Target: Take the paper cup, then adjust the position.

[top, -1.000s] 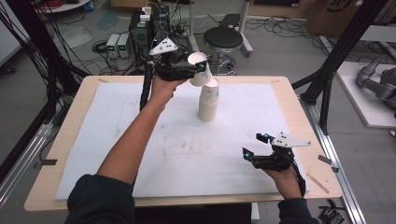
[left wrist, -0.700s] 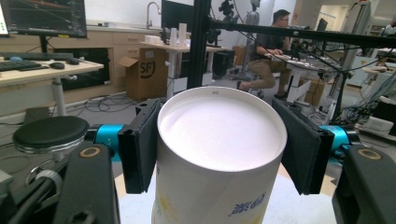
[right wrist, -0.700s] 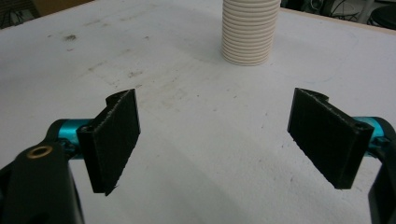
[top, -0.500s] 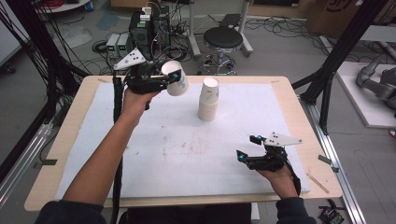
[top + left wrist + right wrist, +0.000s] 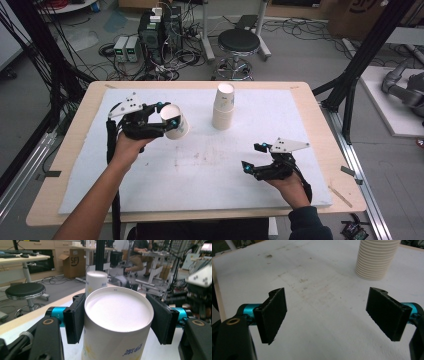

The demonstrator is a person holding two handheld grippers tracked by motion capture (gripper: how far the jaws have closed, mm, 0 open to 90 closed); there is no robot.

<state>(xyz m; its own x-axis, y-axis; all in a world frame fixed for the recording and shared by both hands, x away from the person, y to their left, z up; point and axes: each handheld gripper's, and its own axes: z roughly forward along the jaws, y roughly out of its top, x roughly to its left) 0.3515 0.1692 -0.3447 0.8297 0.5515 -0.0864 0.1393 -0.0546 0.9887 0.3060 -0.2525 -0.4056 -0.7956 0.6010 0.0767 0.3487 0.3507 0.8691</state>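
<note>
I count one table [image 5: 75,165], its wooden rim showing all around one white mat [image 5: 200,180] that covers nearly the whole top. On it I have two grippers, one stack of paper cups [image 5: 223,106] and one single paper cup [image 5: 175,122] — nothing else sits on the mat.

The left gripper [image 5: 167,121] is over the mat's left half, near the left edge, with its jaws clamped on the single cup from both sides. In the left gripper view the pads [image 5: 74,320] press against the cup's wall just below the closed end, which faces the camera, so I have the cup [image 5: 117,322] held tipped rather than upright and clear of the surface.

The stack stands upright toward the far edge, near the middle, well apart from both grippers; in the right gripper view its ribbed rims [image 5: 375,258] rest on the mat at the upper right.

My right gripper [image 5: 252,162] sits over the right half near the near edge, jaws wide apart with only bare mat between them.

Open room — the whole centre of the mat between the two grippers and in front of the stack is free, and so is the near-left corner.
</note>
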